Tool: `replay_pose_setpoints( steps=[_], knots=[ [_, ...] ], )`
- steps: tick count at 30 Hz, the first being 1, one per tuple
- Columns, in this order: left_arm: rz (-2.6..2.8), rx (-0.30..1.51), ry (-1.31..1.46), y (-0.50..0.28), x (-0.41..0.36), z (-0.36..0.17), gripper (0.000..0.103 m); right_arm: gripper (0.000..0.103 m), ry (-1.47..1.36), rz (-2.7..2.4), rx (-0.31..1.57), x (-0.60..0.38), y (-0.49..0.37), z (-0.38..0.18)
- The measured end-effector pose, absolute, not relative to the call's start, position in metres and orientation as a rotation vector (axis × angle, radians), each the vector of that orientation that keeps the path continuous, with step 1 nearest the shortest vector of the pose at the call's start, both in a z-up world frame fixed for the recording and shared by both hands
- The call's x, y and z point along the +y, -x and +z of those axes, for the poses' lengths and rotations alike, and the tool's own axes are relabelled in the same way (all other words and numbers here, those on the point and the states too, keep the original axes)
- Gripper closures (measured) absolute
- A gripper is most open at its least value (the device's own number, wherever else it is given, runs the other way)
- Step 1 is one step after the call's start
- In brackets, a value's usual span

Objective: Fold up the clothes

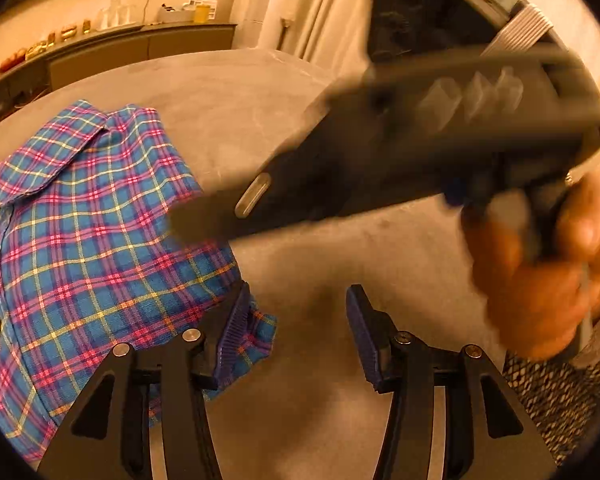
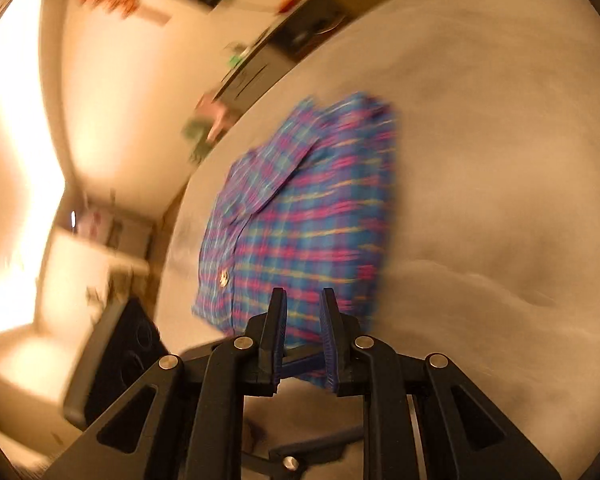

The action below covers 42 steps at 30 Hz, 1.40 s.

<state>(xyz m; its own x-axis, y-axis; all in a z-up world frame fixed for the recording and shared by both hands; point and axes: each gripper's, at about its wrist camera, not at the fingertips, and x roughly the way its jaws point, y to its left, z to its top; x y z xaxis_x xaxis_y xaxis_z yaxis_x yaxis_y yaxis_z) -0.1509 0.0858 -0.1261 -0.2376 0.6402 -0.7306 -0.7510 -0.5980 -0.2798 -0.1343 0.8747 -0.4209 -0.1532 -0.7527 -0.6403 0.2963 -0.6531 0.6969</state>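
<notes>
1. I find the plaid shirt lying on the grey desk, already a compact, collar-up packet with its gold buttons showing along the placket.
2. Left hand-held gripper: jaws stand well apart and hold nothing. One pad rests against the shirt's near corner; the other is over bare desk. No cloth is pinched.
3. Right hand-held gripper: in its own view the jaws are parted a little, with only the shirt's near edge showing behind the gap. I see no cloth clamped. In the left view this tool crosses above the shirt, blurred, gripped by the person's hand.
4. My judgement: the fold is essentially complete and the step in hand is letting go and clearing away.
5. To do it well, I would lift both tools straight off the packet rather than drag them sideways, since a pad catching the loose corner could pull the top layer open. I would then check that the edges sit square.
6. Surface: smooth and uncluttered around the shirt.
7. Room: warm, dim light; a low sideboard with jars and small items along the far wall, pale curtains beside it. The right view is too smeared to detail further.
</notes>
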Motion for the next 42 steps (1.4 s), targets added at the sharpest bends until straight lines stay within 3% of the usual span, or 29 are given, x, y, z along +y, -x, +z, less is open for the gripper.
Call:
replay_pose_setpoints(
  steps=[1, 2, 6, 9, 10, 13, 16, 19, 21, 27, 31, 36, 38, 39, 42],
  knots=[
    [1.951, 0.172, 1.066, 0.148, 0.083, -0.126, 0.051, 0.087, -1.443, -1.884, -0.493, 0.863, 0.138, -0.430],
    [1.959, 0.192, 1.065, 0.144, 0.078, -0.126, 0.052, 0.103, -1.488, -1.903, -0.444, 0.854, 0.143, -0.440],
    [2.012, 0.190, 1.019, 0.125, 0.030, -0.113, 0.053, 0.103, -1.494, -1.951, -0.399, 0.841, 0.154, -0.444],
    [2.174, 0.049, 1.015, 0.139, -0.037, -0.104, 0.053, 0.103, -1.474, -2.030, -0.278, 0.818, 0.155, -0.441],
    [2.245, -0.022, 1.021, 0.146, -0.063, -0.103, 0.054, 0.096, -1.445, -2.077, -0.239, 0.810, 0.153, -0.436],
    [2.343, -0.214, 1.079, 0.159, -0.115, -0.115, 0.054, 0.092, -1.246, -2.179, -0.056, 0.783, 0.131, -0.411],
    [2.341, -0.236, 1.171, 0.178, -0.118, -0.133, 0.054, 0.082, -1.217, -2.125, 0.083, 0.754, 0.119, -0.424],
    [2.326, -0.227, 1.200, 0.188, -0.095, -0.144, 0.054, 0.083, -1.306, -2.163, 0.250, 0.726, 0.123, -0.455],
    [2.318, -0.240, 1.197, 0.198, -0.084, -0.148, 0.053, 0.085, -1.324, -2.199, 0.258, 0.724, 0.137, -0.460],
    [2.372, -0.199, 1.195, 0.194, -0.076, -0.146, 0.053, 0.088, -1.383, -2.200, 0.029, 0.726, 0.177, -0.473],
    [2.472, -0.468, 1.217, 0.173, -0.144, -0.156, 0.055, 0.088, -1.410, -2.191, -0.007, 0.717, 0.182, -0.483],
    [2.500, -0.482, 1.241, 0.163, -0.154, -0.151, 0.053, 0.077, -1.379, -2.250, 0.064, 0.691, 0.185, -0.483],
    [2.500, -0.441, 1.192, 0.157, -0.142, -0.138, 0.050, 0.058, -1.313, -2.297, 0.082, 0.687, 0.178, -0.474],
    [2.504, -0.409, 1.168, 0.158, -0.133, -0.133, 0.049, 0.054, -1.273, -2.320, 0.099, 0.683, 0.174, -0.469],
    [2.497, -0.302, 1.148, 0.169, -0.105, -0.121, 0.048, 0.051, -1.185, -2.369, 0.163, 0.679, 0.165, -0.459]
  ],
)
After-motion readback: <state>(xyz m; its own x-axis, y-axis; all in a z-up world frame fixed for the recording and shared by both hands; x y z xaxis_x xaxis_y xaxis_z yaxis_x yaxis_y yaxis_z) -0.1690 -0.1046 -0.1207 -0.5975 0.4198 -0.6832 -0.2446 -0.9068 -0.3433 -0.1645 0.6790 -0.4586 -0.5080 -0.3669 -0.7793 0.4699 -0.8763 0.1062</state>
